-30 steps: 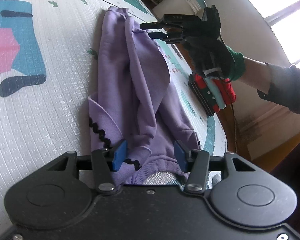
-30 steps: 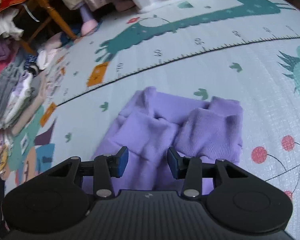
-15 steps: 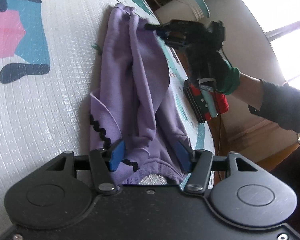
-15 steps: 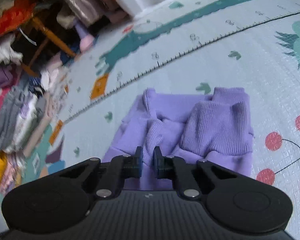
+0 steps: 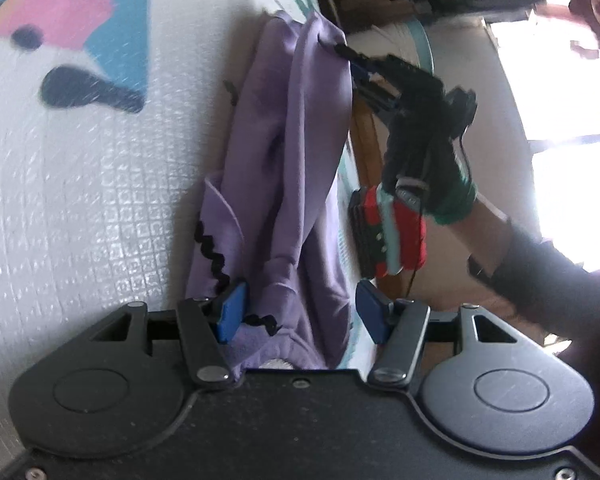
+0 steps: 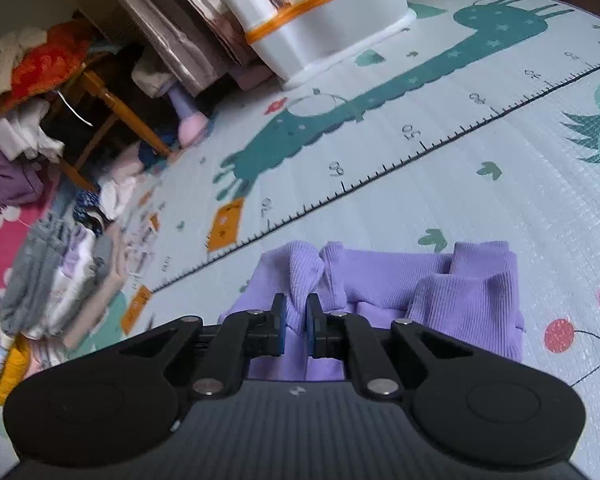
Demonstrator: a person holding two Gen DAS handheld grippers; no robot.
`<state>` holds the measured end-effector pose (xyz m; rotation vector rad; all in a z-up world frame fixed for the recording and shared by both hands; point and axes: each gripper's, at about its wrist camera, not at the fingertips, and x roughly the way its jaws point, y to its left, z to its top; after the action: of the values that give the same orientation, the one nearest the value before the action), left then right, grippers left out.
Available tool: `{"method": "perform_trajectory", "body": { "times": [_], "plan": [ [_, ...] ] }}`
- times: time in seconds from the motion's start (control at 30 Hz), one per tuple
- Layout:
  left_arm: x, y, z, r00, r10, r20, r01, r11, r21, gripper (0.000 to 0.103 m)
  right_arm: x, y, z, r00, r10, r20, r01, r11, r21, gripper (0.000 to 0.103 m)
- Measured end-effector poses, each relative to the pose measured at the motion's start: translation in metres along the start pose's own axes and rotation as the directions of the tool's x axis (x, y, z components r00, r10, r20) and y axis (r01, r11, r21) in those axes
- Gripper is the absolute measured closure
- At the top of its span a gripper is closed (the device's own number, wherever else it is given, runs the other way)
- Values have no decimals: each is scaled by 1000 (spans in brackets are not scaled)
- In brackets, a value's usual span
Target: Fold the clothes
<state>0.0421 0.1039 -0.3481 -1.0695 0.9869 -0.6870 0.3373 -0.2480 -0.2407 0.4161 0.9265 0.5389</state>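
A purple sweatshirt [image 5: 296, 152] with black zigzag trim lies partly folded on the play mat. My left gripper [image 5: 300, 308] is open, its blue pads on either side of the near hem. My right gripper [image 6: 294, 320] is shut on a ribbed fold of the sweatshirt [image 6: 384, 280] at its far end and lifts it. In the left wrist view the right gripper [image 5: 352, 54] shows at the garment's far edge, held by a gloved hand.
The printed play mat [image 6: 440, 168] covers the floor. A white and orange tub [image 6: 320, 20] stands at the back. Piles of clothes [image 6: 60, 264] lie at the left, by a wooden stool [image 6: 112, 112]. A red-striped item [image 5: 392, 232] lies right of the sweatshirt.
My right gripper closed on the sweatshirt's far ribbed fold and has raised it. My left gripper stayed open at the near hem and tilted a little.
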Motion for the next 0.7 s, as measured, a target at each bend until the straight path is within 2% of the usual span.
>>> {"method": "perform_trajectory", "body": {
  "times": [0.1, 0.17, 0.2, 0.23, 0.27, 0.33, 0.37, 0.4, 0.47, 0.5, 0.53, 0.6, 0.7],
  "plan": [
    [-2, 2, 2, 1000, -13, 3, 13, 1000, -23, 43, 9, -3, -3, 999, -35, -16, 35, 999, 0, 91],
    [-3, -18, 3, 997, 75, 7, -76, 992, 98, 43, 15, -5, -7, 998, -53, -35, 53, 999, -2, 91],
    [-1, -33, 0, 990, 138, 1, -136, 970, 204, 43, 17, -6, -9, 997, -60, -44, 59, 998, -7, 91],
    [1, -49, -3, 979, 202, 1, -192, 932, 308, 43, 19, -6, -11, 996, -66, -52, 65, 998, -12, 91],
    [8, -63, -10, 963, 269, 13, -250, 875, 416, 43, 18, -6, -11, 997, -59, -51, 58, 998, -10, 91],
    [19, -88, -25, 923, 380, 59, -335, 720, 607, 43, 13, -7, -11, 998, -42, -46, 42, 999, -5, 91],
    [23, -95, -32, 911, 403, 82, -351, 656, 668, 43, 11, -9, -11, 998, -39, -43, 39, 999, 2, 91],
    [25, -96, -35, 898, 427, 109, -378, 618, 689, 44, 8, -10, -11, 999, -37, -40, 38, 999, 8, 91],
    [28, -98, -41, 868, 469, 165, -429, 537, 726, 59, 2, -12, -12, 999, -33, -34, 33, 999, 16, 91],
    [28, -96, -39, 867, 471, 162, -432, 549, 716, 68, -2, -13, -12, 999, -30, -32, 31, 999, 19, 91],
    [27, -93, -37, 867, 472, 159, -434, 560, 705, 91, -4, -14, -12, 999, -27, -26, 28, 999, 26, 91],
    [37, -86, -32, 878, 464, 116, -419, 630, 654, 93, -10, -17, -11, 1000, -21, -11, 22, 999, 36, 91],
    [23, -62, -16, 917, 395, 50, -364, 782, 507, 93, -11, -18, -10, 1000, -16, 1, 16, 999, 32, 91]
  ]
}}
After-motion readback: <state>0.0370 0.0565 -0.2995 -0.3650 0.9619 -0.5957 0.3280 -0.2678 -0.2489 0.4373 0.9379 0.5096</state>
